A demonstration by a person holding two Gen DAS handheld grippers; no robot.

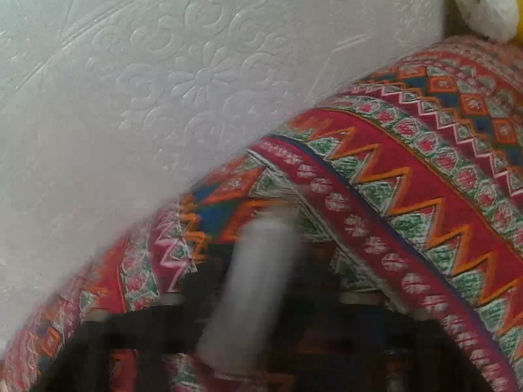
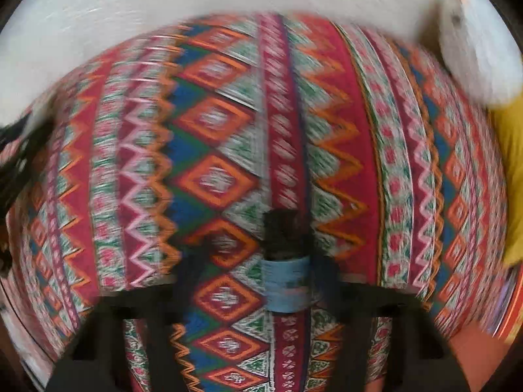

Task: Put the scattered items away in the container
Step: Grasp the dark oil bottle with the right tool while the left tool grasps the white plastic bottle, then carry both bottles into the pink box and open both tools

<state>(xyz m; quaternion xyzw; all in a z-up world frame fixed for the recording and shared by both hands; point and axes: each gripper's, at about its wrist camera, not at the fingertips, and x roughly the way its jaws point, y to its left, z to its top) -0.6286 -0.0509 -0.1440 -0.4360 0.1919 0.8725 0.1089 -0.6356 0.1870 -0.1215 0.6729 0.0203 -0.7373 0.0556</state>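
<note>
A patterned cloth [image 2: 228, 150] in red, orange, green, blue and white zigzag and diamond bands covers the surface beneath both tools and fills most of the right wrist view; whether it lies on a bench or some other support cannot be told. In the left wrist view the same cloth [image 1: 408, 179] occupies the lower right half, and a white embossed panel [image 1: 183, 75] with a raised floral motif occupies the upper left half, meeting the cloth along a diagonal edge. A white fluffy item [image 1: 483, 3] sits at the upper right corner of the left wrist view, at the far edge of the cloth, with a yellow item [image 2: 511, 176] just beside it at the right margin of the right wrist view. The left tool [image 1: 258, 294] appears at the bottom of its view as dark blurred fingers, and a blurred grey cylinder [image 1: 258, 281] stands upright between them; the blur prevents any statement on whether the fingers touch it. The right tool [image 2: 258, 281] shows two dark fingers, and a small item with a blue band [image 2: 287, 289] below a dark upper part stands against the inner side of the right-hand finger; the left-hand finger is apart from it. No container can be identified in either view.
</note>
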